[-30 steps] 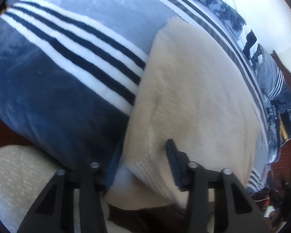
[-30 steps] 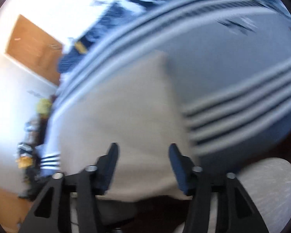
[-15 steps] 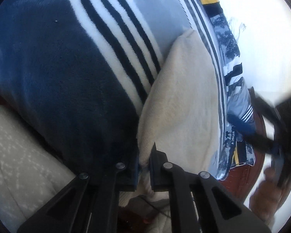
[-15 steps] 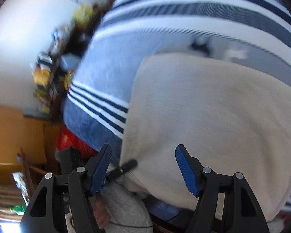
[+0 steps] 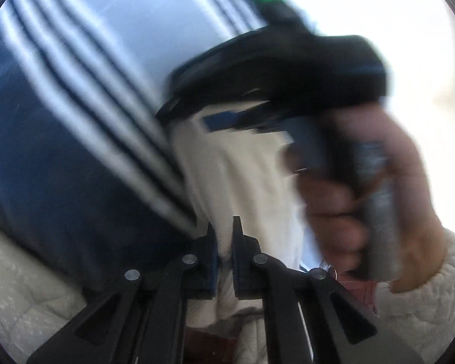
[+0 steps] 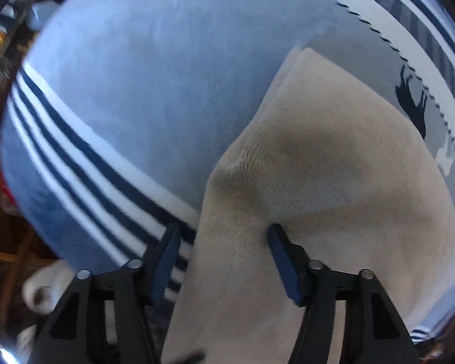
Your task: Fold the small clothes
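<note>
blue fleece with navy and white stripes fills both views, a blanket (image 6: 130, 97) spread soft and matte under everything. from the left wrist camera we see our left gripper (image 5: 224, 242) with its fingers pressed nearly together, pinching a thin fold of the cream cloth (image 5: 236, 182) between the blue pads; the cloth rises from the pinch in a narrow, blurred strip beside the striped band of the blanket. past it, in the same view, our right hand (image 5: 358, 200) grips the black handle of the other tool, all smeared by motion, with a quilted off-white sleeve (image 5: 424, 288) at the wrist.

from the right wrist camera, the right gripper (image 6: 221, 257) has its fingers spread wide. the left pad sits over the striped blanket just beside the cloth's edge, and the right pad rests on or just above the cloth (image 6: 333, 188); we cannot tell which. the cloth lies flat on the blanket in a doubled layer, finely ribbed and plush, with a small raised hump near its left edge and two edges showing at the far corner. a black animal print (image 6: 411, 103) marks the blanket beyond it. no containers show.
</note>
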